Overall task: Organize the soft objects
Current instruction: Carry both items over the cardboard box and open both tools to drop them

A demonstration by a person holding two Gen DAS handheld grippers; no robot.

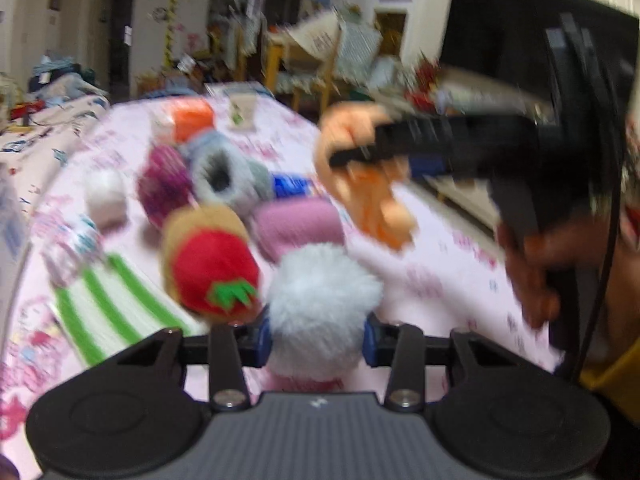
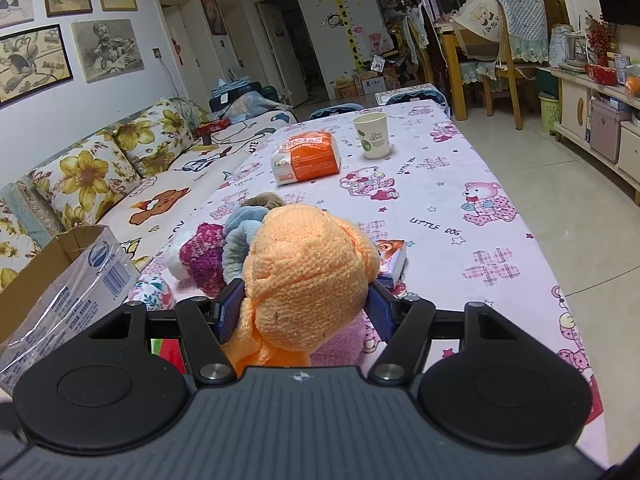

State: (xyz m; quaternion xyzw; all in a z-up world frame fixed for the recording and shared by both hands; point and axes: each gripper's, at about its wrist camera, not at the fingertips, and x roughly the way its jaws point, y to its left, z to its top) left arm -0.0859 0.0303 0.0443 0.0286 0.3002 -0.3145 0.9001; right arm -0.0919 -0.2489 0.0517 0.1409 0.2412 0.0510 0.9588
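The right tongs (image 2: 304,312) hold an orange knitted toy (image 2: 308,276) aloft. The left tongs (image 1: 318,338), narrow, seemingly pinch a white pompom (image 1: 320,300). Most soft things remain heaped on the table (image 2: 460,184).

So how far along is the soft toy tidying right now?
Early. Nothing looks sorted yet. The right gripper holds the orange knitted toy aloft. The left gripper straddles the white fluffy ball; grip unclear. The strawberry plush and others still lie on the table.

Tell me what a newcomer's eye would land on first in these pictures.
The orange knitted toy, gripped between the right gripper's blue pads above the pink tablecloth. Next, the white fluffy ball between the left gripper's pads, beside a red strawberry plush.
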